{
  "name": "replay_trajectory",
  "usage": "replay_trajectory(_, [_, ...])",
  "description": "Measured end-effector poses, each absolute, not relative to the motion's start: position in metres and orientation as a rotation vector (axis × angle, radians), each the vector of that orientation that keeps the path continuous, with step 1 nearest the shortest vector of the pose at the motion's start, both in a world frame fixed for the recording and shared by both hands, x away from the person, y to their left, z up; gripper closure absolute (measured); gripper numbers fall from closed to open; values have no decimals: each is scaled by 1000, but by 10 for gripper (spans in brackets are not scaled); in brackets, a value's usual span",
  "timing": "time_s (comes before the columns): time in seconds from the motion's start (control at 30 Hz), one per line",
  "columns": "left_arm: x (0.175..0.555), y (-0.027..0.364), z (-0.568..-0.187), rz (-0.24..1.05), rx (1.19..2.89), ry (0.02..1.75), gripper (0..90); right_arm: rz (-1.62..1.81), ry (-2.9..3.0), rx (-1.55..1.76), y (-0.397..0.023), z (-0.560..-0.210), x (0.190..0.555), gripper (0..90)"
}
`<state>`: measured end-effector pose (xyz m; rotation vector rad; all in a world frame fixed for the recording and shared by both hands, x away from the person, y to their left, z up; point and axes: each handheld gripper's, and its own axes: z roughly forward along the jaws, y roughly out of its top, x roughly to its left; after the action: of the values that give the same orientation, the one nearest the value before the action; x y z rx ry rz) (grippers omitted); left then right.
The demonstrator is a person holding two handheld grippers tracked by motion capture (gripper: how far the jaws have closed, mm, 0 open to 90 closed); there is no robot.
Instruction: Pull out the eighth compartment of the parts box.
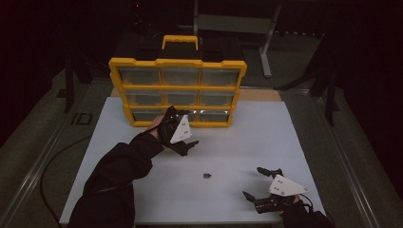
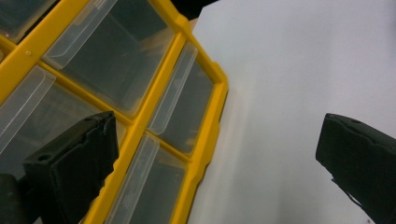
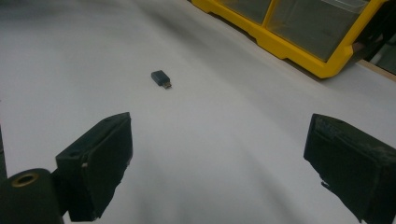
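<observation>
Both tongs spread, empty: left tongs (image 1: 182, 127) face the drawer cabinet (image 1: 177, 90) at 12 o'clock, right tongs (image 1: 263, 183) aimed at adapter (image 1: 207, 175), likely for pickup.

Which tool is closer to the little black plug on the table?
Hard to call, the right slightly by the high view. The right tool is off to the little black plug's right, pointing at it; the left tool is beyond it, by the yellow drawer box.

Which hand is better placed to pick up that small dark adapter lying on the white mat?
Right. The right claw is open, and the adapter lies ahead of its jaws. The left claw faces the yellow organizer.
</observation>
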<state>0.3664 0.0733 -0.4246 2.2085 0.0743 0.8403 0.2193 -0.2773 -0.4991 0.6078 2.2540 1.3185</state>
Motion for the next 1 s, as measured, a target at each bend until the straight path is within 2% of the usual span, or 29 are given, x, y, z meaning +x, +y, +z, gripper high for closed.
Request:
replay_trajectory(0.1, [369, 68, -429, 922, 2260, 48, 0, 1319, 2255, 608, -277, -499, 219, 81])
replay_trajectory(0.23, [370, 62, -438, 1051, 2243, 7, 0, 1321, 2257, 612, -277, -499, 219, 80])
replay_trajectory(0.53, [376, 58, -449, 1109, 2258, -33, 3, 1327, 2257, 610, -277, -499, 219, 81])
replay_trajectory(0.77, [381, 59, -458, 1163, 2230, -36, 53, 1329, 2256, 602, -277, -499, 219, 80])
replay_trajectory(1.0, [387, 58, -463, 1207, 2230, -44, 141, 1331, 2258, 603, -277, -499, 219, 80])
